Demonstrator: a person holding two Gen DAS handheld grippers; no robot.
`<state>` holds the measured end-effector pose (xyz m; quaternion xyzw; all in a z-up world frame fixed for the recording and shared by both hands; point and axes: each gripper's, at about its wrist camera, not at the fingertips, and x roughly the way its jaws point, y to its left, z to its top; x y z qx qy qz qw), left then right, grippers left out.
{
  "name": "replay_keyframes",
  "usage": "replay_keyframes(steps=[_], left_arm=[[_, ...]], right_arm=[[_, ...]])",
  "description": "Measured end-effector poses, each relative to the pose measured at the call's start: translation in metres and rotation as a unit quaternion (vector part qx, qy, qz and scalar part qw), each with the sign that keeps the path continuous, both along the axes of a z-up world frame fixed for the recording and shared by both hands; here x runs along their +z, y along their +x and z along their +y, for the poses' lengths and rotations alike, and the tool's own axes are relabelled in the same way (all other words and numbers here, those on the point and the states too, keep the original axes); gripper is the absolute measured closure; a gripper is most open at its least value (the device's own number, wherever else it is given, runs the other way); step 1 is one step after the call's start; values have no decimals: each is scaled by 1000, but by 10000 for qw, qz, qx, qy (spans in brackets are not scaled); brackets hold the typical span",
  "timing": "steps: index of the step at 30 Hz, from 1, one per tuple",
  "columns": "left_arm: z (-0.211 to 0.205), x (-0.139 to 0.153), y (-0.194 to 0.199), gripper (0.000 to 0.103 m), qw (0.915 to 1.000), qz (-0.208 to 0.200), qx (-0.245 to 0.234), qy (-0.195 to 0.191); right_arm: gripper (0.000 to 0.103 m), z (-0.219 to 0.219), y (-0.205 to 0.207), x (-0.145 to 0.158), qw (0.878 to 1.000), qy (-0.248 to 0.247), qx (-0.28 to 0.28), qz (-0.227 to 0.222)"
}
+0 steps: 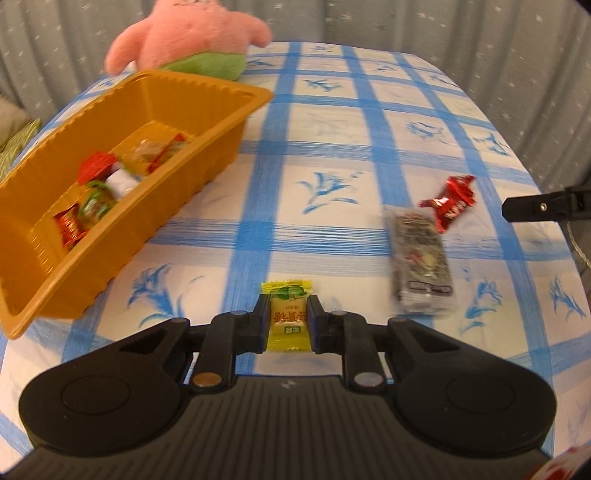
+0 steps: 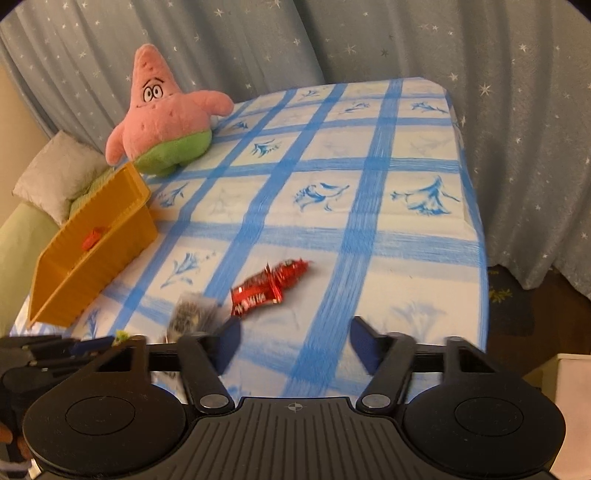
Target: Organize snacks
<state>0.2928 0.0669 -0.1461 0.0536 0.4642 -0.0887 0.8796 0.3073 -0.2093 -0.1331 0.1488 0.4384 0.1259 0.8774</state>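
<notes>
Presently, labelled by part:

Left gripper (image 1: 287, 323): clamped on the yellow-green snack packet (image 1: 287, 317), pads pressing its two long edges; the packet's long axis runs forward along the fingers, its crimped end projecting past the tips.

Key relation: the orange tray (image 1: 236, 122) lies ahead and to the left of the held packet, near but apart; the tray's long axis runs diagonally away towards the pink plush toy (image 1: 192, 33). Judged next move: carry the packet leftward over the rim and release it.

Tray contents: several wrapped snacks, red, green and white, lie along the floor of the tray.

Right gripper (image 2: 293, 345): jaws apart with nothing between them, hovering over bare cloth.

Loose snacks: the red wrapper (image 2: 267, 290) lies ahead and left of the right gripper, long axis diagonal; the dark packet (image 2: 194, 317), blurred, lies just beside it. The right hand is the nearer to both.

Surface: blue-checked tablecloth (image 2: 406, 229) with flower prints, flat.

Room: grey star-printed curtain (image 2: 498, 110) behind; a cushion (image 2: 55, 177) at the far left.
</notes>
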Motion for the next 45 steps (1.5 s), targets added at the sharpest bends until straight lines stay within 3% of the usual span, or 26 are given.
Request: replay_keyframes(steps=[8, 15, 23, 34, 35, 38, 45], left_arm=[[15, 0, 2, 83, 9995, 26, 301, -27], [21, 0, 4, 83, 9991, 45, 429, -29], [21, 0, 4, 83, 9990, 50, 438, -13], [19, 1, -10, 83, 9990, 82, 440, 40], [19, 1, -12, 83, 9990, 89, 436, 38], [18, 2, -19, 83, 9991, 106, 417, 36], [16, 4, -36, 83, 9991, 142, 389, -4]], right_arm=[[63, 5, 32, -9, 9995, 191, -261, 14], [68, 6, 50, -18, 9980, 328, -517, 145], [79, 10, 53, -21, 9990, 247, -344, 131], [84, -12, 14, -15, 9990, 281, -155, 317], [91, -13, 8, -14, 9988, 315, -77, 359], [92, -11, -11, -12, 9979, 297, 262, 508], [91, 8, -44, -9, 9945, -262, 894, 470]])
